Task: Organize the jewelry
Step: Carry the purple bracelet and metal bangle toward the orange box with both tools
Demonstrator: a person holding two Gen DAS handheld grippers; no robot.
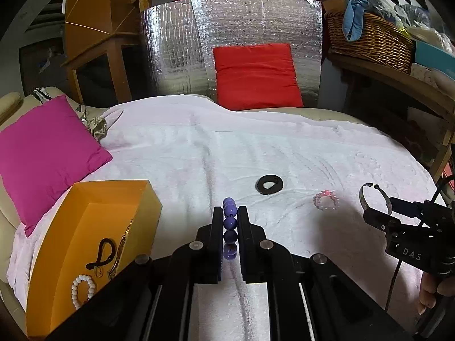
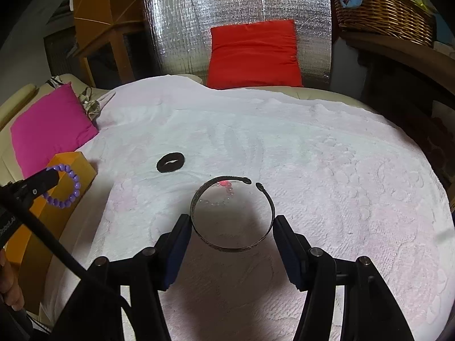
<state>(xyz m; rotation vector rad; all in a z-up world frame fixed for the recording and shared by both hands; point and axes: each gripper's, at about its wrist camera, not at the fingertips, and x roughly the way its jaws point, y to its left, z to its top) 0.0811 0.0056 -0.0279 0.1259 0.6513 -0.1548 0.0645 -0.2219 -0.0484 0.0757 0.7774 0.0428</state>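
Pinching a purple bead bracelet (image 1: 229, 224) between its nearly closed jaws, the left gripper (image 1: 230, 213) hangs just beside the orange box (image 1: 85, 227). The right gripper (image 2: 231, 224) clamps a dark open metal bangle (image 2: 231, 213) by its two sides above the white towel (image 2: 327, 170), where a black ring (image 1: 269, 184) and a pink bead bracelet (image 1: 326, 200) lie.

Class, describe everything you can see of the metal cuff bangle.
The metal cuff bangle is a thin, dark, tarnished-looking open hoop with faint engraving on its band and two small knobbed ends facing across a gap on its far side. The right gripper is shut on it, pads pressing its opposite sides, holding it lifted above the white towel, roughly over the pink beaded bracelet.
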